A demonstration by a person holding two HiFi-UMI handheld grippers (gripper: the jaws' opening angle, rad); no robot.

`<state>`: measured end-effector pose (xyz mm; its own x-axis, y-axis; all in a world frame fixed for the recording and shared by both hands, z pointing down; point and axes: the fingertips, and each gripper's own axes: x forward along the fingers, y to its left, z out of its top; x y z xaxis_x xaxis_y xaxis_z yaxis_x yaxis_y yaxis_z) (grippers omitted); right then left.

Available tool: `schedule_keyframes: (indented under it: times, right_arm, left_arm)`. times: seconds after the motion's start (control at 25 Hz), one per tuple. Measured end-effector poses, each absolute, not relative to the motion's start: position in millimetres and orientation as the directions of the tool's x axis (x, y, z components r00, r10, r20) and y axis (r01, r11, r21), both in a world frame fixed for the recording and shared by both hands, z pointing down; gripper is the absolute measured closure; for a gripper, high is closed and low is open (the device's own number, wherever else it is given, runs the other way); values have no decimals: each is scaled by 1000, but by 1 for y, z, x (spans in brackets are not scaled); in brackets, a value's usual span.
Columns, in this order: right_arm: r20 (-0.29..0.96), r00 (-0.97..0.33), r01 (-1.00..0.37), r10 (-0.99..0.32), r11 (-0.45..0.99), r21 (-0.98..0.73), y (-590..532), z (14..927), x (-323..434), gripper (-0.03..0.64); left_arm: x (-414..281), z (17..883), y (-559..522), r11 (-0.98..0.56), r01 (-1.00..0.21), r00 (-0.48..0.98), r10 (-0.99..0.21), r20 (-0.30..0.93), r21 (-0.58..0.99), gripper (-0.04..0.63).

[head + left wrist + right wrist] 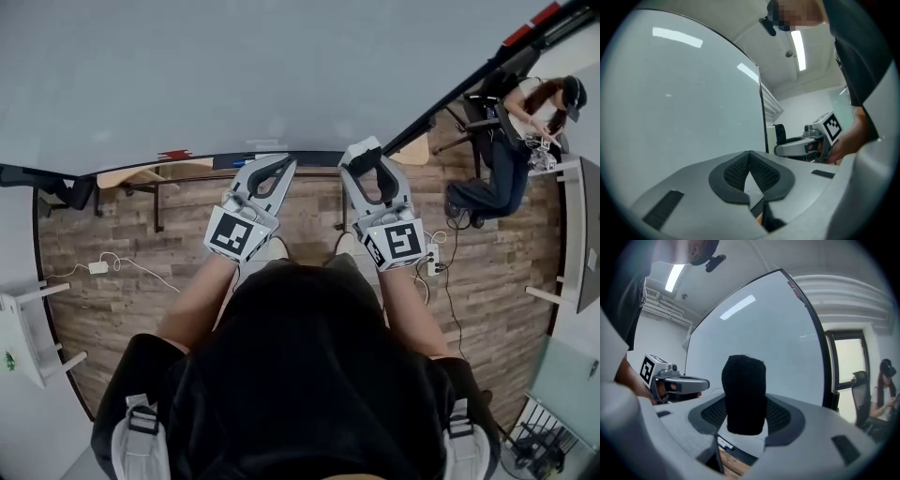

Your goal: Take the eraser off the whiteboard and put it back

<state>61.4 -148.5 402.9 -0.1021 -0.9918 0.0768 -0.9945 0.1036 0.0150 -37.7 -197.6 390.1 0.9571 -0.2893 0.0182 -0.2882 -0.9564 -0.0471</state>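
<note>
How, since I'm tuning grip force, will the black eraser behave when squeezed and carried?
Probably soft-faced and grippy: the eraser shows a fuzzy, felt-like surface. Likely light: the right gripper holds it by its lower end alone. Seemingly stiff: it stands straight, without sagging.

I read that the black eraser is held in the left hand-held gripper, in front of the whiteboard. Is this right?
Not quite: the black eraser is held in the right hand-held gripper, in front of the whiteboard. The right gripper view shows it between those jaws; the left hand-held gripper holds nothing.
</note>
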Motion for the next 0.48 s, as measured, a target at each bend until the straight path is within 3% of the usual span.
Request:
schedule_keyframes:
  times: [0.48]
  right_arm:
    - [76, 167, -986, -983, -169, -17, -156, 452, 106, 394]
  left_arm:
    - [-13, 443, -213, -983, -175, 984, -176, 19, -50, 600]
